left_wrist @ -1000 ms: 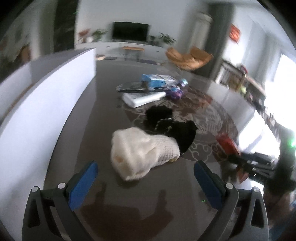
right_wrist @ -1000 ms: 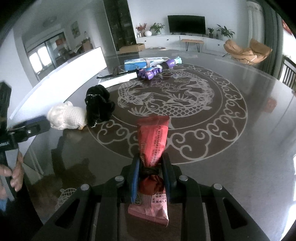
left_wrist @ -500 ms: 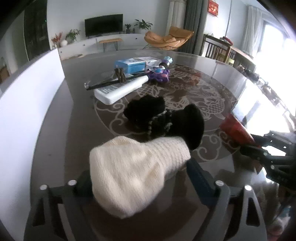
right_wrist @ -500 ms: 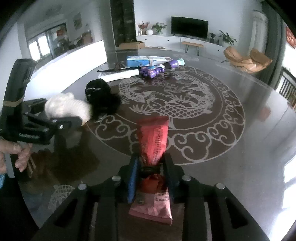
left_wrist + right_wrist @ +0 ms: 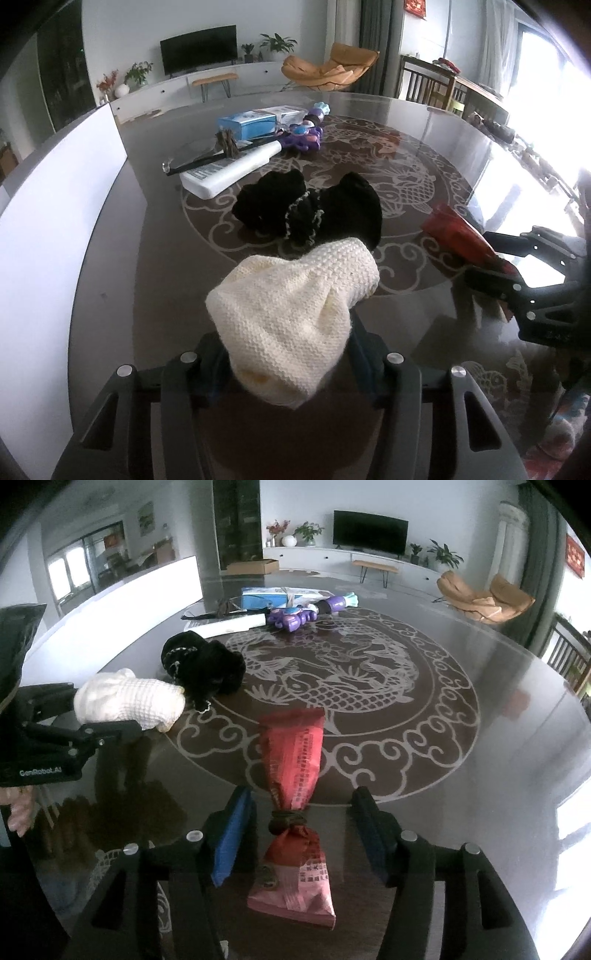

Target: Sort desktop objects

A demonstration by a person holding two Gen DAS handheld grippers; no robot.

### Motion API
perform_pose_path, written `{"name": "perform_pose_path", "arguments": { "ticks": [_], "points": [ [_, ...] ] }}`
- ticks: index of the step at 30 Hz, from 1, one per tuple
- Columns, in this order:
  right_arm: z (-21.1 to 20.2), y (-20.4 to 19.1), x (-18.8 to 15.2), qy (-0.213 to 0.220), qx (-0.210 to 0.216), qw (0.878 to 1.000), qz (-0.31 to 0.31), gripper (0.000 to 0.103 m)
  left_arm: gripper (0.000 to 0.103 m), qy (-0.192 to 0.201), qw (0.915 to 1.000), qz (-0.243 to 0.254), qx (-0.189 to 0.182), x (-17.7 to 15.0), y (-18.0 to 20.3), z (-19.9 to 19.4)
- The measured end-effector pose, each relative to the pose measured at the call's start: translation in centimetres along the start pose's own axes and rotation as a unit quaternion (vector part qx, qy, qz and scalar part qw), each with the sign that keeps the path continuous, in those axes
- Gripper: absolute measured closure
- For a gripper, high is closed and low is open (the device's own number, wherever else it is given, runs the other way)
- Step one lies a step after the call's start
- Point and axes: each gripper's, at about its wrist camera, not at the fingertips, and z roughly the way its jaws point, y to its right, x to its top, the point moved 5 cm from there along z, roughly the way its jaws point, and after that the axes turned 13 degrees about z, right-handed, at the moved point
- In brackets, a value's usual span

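Observation:
My left gripper [image 5: 286, 354] is shut on a cream knitted hat [image 5: 295, 314], which also shows in the right wrist view [image 5: 125, 699] at the left. A black knitted hat [image 5: 314, 214] lies just beyond it on the table [image 5: 155, 229]. My right gripper [image 5: 301, 830] is open, its blue pads [image 5: 232, 834] apart on both sides of a red snack packet [image 5: 293, 775] tied at the middle, which lies on the table. The packet also shows at the right of the left wrist view [image 5: 458, 236].
At the far side lie a white remote [image 5: 229, 170], a dark stick [image 5: 207, 158], a blue box [image 5: 247, 123] and a purple toy [image 5: 306, 136]. A white board [image 5: 55, 221] stands along the left edge. The dark table bears a dragon pattern [image 5: 332, 679].
My left gripper closed in on the cream hat and shut on it. My right gripper opened and let go of the red packet.

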Motion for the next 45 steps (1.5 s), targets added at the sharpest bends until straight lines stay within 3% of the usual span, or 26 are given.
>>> {"name": "perform_pose_path", "arguments": {
  "ticks": [29,32,36,39,43,44,45],
  "points": [
    [-0.3,1.1,0.3,0.003,0.013,0.999,0.033,0.044,0.05,-0.001,0.9999,0.001,0.015,0.1,1.0,0.0],
    [-0.4,1.0,0.3,0.003,0.012,0.999,0.032,0.044,0.045,-0.005,0.9998,-0.009,0.018,0.1,0.4,0.1],
    [-0.4,1.2,0.3,0.004,0.012,0.999,0.035,0.044,0.024,-0.007,0.9998,-0.02,0.004,-0.3,-0.3,0.1],
    [-0.5,1.6,0.4,0.005,0.02,0.999,0.047,0.044,0.017,-0.007,0.9999,-0.014,0.0,-0.3,-0.2,0.2],
    [-0.4,1.3,0.3,0.0,0.029,0.999,0.041,0.035,0.004,-0.008,0.9991,0.022,0.035,0.4,0.2,1.1],
    [-0.4,1.0,0.3,-0.001,0.024,0.999,0.034,0.033,0.005,-0.004,0.9988,0.031,0.038,0.6,0.3,1.1],
    [-0.3,0.8,0.3,-0.001,0.02,0.999,0.03,0.033,0.024,0.003,0.9989,0.032,0.032,0.7,0.3,1.0]
  ]
}}
